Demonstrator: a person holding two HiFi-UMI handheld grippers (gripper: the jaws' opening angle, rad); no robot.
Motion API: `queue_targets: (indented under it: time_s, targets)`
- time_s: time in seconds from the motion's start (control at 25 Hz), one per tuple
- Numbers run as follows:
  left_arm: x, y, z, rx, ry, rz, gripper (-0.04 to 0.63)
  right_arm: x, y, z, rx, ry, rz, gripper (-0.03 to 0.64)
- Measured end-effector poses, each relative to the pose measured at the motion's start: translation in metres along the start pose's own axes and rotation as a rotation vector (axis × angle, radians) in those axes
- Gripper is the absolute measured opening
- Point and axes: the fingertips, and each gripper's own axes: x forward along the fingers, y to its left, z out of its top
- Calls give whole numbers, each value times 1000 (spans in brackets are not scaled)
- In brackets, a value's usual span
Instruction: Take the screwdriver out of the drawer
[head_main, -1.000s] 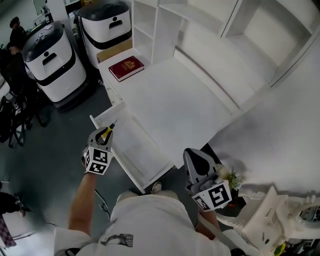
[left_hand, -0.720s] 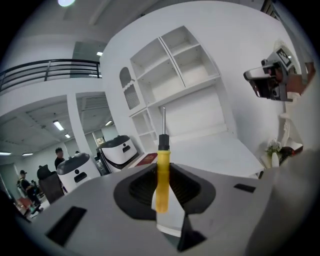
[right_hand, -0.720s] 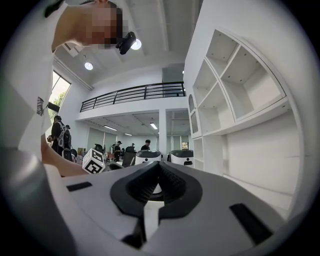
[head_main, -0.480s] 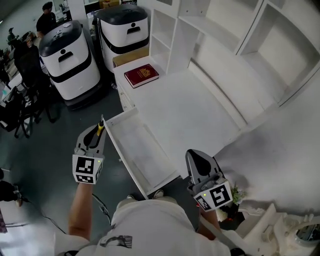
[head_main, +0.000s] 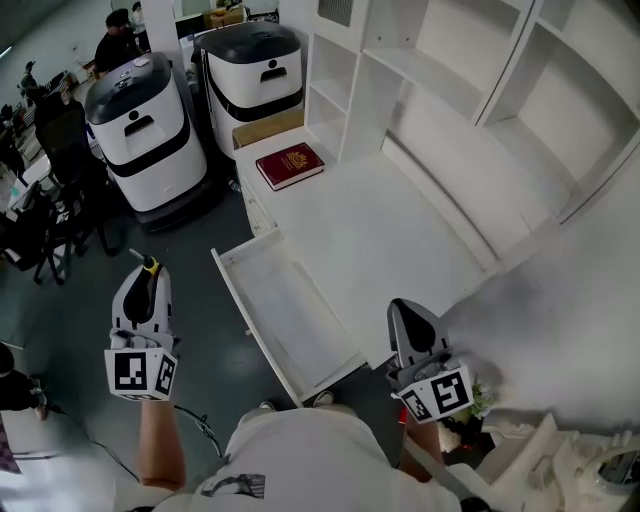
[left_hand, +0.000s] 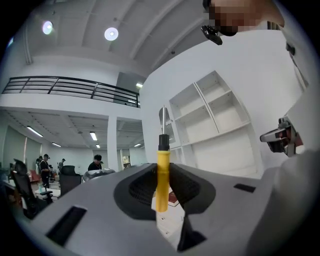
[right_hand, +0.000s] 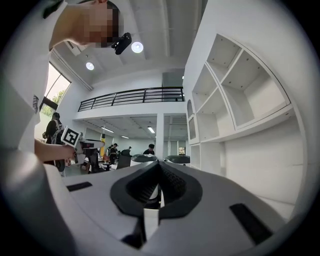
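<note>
Clamping the yellow-handled screwdriver (left_hand: 162, 175) in the left gripper (head_main: 147, 282), shaft poking beyond the jaws, out over the floor, apart from the open drawer (head_main: 285, 305) at the front edge of the table (head_main: 400, 230). Holding the right gripper (right_hand: 159, 187) near that edge, jaws together, empty.

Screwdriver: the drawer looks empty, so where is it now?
The screwdriver is at the head view's left, clamped in the left claw, out over the floor to the left of the open drawer.
</note>
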Motion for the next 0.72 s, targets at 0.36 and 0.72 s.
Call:
queue_targets:
  time_s: [0.36, 0.72]
  targets:
    - [-44, 19, 10, -48, -37, 73, 83, -7, -2, -1, 12, -1, -66, 8]
    - [-66, 29, -7, -109, -37, 66, 83, 2, 20, -2, -12, 29, -71, 8]
